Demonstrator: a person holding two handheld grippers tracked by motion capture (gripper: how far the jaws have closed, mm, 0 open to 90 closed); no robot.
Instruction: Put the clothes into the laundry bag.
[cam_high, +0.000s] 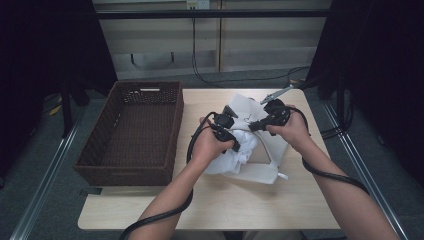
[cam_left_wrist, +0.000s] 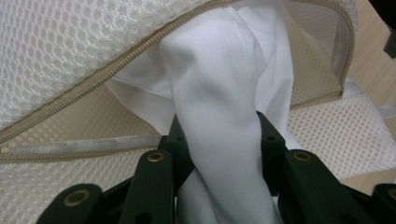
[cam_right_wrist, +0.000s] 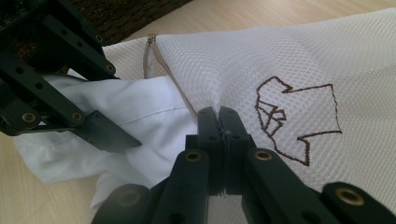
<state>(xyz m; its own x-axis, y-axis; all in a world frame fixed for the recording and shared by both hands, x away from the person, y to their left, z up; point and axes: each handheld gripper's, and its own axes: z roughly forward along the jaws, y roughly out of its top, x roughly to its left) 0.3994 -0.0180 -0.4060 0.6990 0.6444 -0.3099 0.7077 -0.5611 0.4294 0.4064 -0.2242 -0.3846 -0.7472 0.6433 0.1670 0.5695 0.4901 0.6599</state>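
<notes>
You had the white garment (cam_left_wrist: 219, 116) only partly inside the mesh laundry bag (cam_right_wrist: 280, 60) on the table (cam_high: 210, 200), left claw (cam_left_wrist: 218, 135) grasping it, right claw (cam_right_wrist: 218, 116) clenched on the bag's upper flap.

Near the table's (cam_high: 210, 205) middle, the left gripper (cam_high: 231, 141) and right gripper (cam_high: 260, 123) work a white cloth (cam_high: 235, 155) at a mesh bag (cam_high: 260, 167). A wicker basket (cam_high: 131, 135) fills the left edge.

Basket (cam_high: 131, 135) left of mesh bag (cam_high: 262, 172)
</notes>
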